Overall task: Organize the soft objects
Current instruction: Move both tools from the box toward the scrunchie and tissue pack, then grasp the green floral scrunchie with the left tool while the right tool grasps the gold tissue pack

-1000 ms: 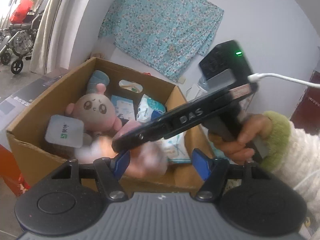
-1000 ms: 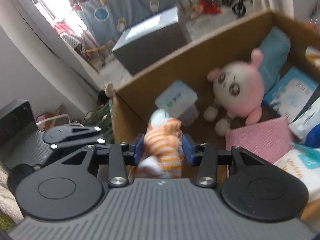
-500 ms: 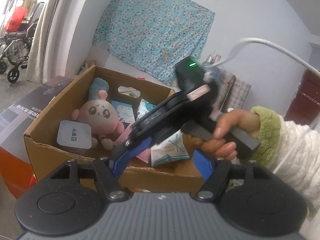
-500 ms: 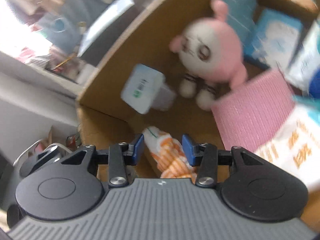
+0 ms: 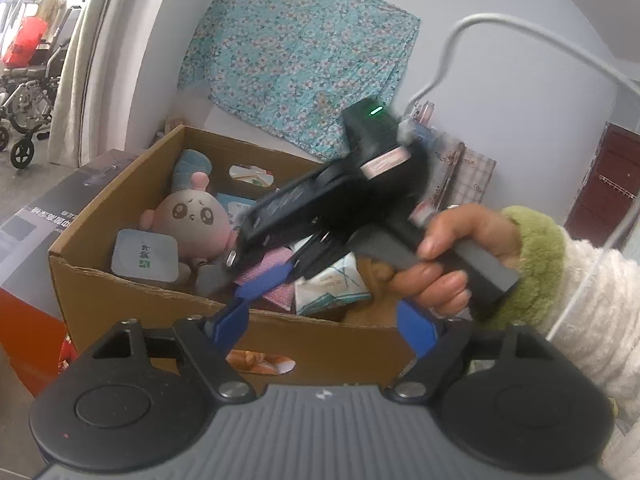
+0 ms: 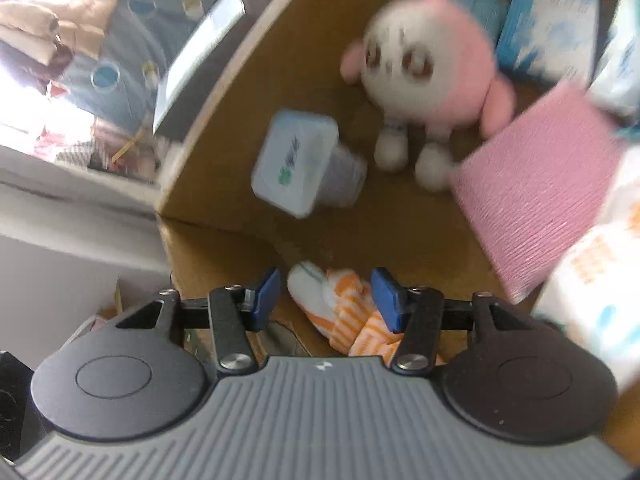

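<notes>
An orange-and-white striped soft toy [image 6: 344, 312] lies on the floor of the cardboard box [image 6: 224, 92], at its near wall. My right gripper [image 6: 326, 296] is open above it, fingers either side and apart from it. In the left wrist view the right gripper [image 5: 276, 268] reaches into the box [image 5: 168, 304], and the striped toy [image 5: 260, 360] shows through the box's handle hole. My left gripper [image 5: 324, 324] is open and empty in front of the box. A pink round plush [image 5: 192, 216] sits inside the box; it also shows in the right wrist view [image 6: 428, 56].
The box also holds a pink cloth [image 6: 536, 200], a grey-white tissue cube [image 6: 300, 164], blue and white tissue packs [image 6: 548, 28] and a blue plush [image 5: 192, 166]. A dark carton [image 5: 44, 224] stands left of the box. A floral cloth [image 5: 296, 60] hangs on the wall behind.
My right gripper went down into the box, opened and let go of the striped toy, which now lies on the box floor. The left gripper drew back a little.
</notes>
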### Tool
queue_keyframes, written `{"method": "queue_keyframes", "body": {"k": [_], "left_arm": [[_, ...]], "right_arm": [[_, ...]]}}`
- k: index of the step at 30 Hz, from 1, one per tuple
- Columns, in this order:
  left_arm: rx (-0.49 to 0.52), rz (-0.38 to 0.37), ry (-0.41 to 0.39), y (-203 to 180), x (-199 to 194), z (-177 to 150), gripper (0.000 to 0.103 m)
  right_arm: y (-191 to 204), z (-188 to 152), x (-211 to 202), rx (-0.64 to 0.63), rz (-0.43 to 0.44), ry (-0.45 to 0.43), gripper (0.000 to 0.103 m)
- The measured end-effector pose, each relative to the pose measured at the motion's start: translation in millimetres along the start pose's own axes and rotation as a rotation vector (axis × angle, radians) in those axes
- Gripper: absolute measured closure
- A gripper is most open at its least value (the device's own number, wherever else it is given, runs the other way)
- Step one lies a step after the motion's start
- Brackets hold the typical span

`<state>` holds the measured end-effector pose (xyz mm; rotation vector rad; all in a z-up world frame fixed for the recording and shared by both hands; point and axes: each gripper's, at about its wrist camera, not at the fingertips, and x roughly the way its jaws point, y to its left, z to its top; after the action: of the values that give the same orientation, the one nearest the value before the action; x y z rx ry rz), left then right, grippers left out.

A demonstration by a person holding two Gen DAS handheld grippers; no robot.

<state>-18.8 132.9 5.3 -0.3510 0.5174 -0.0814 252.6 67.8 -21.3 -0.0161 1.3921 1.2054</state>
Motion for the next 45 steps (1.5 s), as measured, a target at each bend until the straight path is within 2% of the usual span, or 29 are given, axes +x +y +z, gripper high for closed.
{"method": "queue_keyframes", "body": {"k": [3, 7, 13, 21, 25, 28, 31, 36, 38, 41, 45], "left_arm": [[0.031, -0.023, -0.006, -9, 1, 1, 0.015], [0.081, -0.083, 0.004, -30, 7, 2, 0.012], [0.202, -0.183, 0.058, -75, 25, -5, 0.011], [0.399, -0.311, 0.156, -149, 57, -31, 0.009], [0.487, -0.305, 0.201, -178, 83, -51, 0.009], [0.543, -0.272, 0.227, -193, 100, -65, 0.009], [0.575, -0.221, 0.253, -200, 118, -73, 0.010], [0.606, -0.136, 0.237, -202, 143, -76, 0.011], [0.613, -0.092, 0.242, -202, 157, -77, 0.011], [0.598, -0.068, 0.275, -198, 176, -79, 0.011], [0.562, -0.049, 0.324, -194, 195, -78, 0.011]], "right_arm": [[3, -17, -45, -0.010, 0.028, -0.123, 0.038], [-5, -64, -120, 0.001, 0.045, -0.342, 0.029], [-48, -181, -207, 0.143, -0.012, -0.656, 0.024], [-98, -334, -240, 0.423, -0.135, -0.916, 0.023], [-106, -377, -232, 0.489, -0.224, -0.985, 0.023], [-111, -388, -220, 0.489, -0.328, -0.976, 0.023], [-114, -386, -218, 0.456, -0.470, -0.917, 0.023], [-119, -366, -200, 0.365, -0.684, -0.729, 0.020], [-124, -359, -198, 0.342, -0.703, -0.678, 0.017], [-130, -351, -196, 0.327, -0.701, -0.624, 0.015], [-142, -338, -184, 0.317, -0.769, -0.556, 0.014]]}}
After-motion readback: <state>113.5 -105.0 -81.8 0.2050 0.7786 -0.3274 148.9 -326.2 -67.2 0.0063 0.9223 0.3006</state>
